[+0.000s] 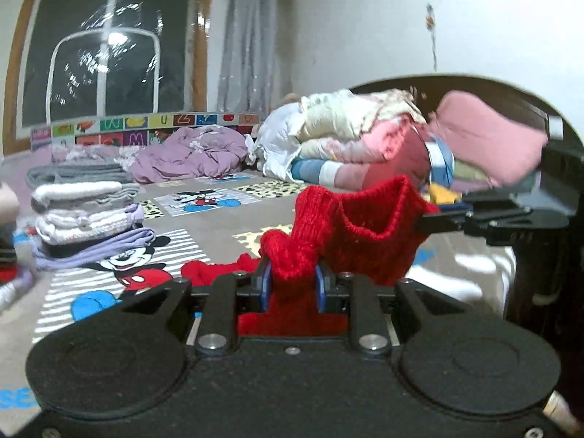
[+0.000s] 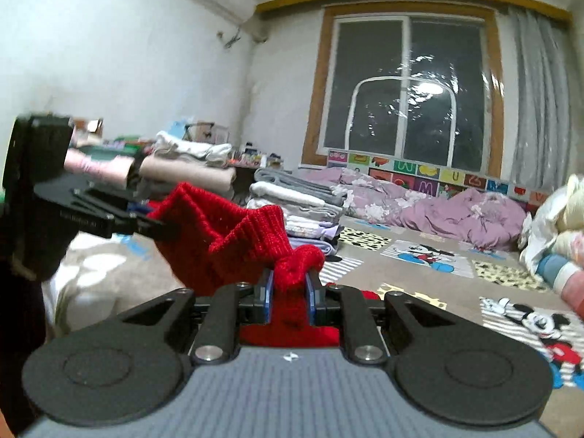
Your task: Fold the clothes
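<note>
Left wrist view: the left gripper (image 1: 293, 284) has its fingers clenched on a red knit sweater (image 1: 361, 233) at lower centre above the cartoon-print bed sheet (image 1: 219, 226), while in the right wrist view the right gripper (image 2: 289, 294) grasps the same sweater (image 2: 226, 241), centre-left.

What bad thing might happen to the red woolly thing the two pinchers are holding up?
1. The left gripper and the right gripper each pinch only a bunched edge of the red knit garment, so it might slip out.
2. Pulling apart could stretch the knit.
3. Its lower part trails near the cartoon bedsheet and may crumple the fold.
</note>
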Motion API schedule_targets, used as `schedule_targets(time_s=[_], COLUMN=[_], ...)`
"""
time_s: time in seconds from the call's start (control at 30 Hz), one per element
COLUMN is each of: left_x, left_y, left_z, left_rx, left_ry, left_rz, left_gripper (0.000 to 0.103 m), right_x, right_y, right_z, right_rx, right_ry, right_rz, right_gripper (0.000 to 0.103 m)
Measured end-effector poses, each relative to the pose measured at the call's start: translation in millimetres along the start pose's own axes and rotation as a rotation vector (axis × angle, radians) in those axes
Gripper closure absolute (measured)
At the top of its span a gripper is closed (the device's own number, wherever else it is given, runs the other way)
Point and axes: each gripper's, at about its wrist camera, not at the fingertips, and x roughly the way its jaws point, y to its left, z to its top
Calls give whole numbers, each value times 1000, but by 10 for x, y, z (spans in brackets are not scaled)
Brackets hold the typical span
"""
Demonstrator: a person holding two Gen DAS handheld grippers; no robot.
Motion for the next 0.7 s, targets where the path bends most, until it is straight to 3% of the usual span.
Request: schedule_targets(time_s=[0.17,0.5,0.7], left_x=[246,670,965], left_y=[282,726,1075], left_z=[39,57,57], left_rx=[-168,-380,-513], left_ry=[-18,-33,-60], left_rz=[-42,-123,-170], left_gripper=[82,82,82], right_x=[276,925,1358], right_y=[-351,-1058,-1299], right_z=[-32,-264,-270], right_rx=[162,452,545], right_ry=[-23,-8,8], right_rz=[24,75,108], right_gripper=[84,84,85])
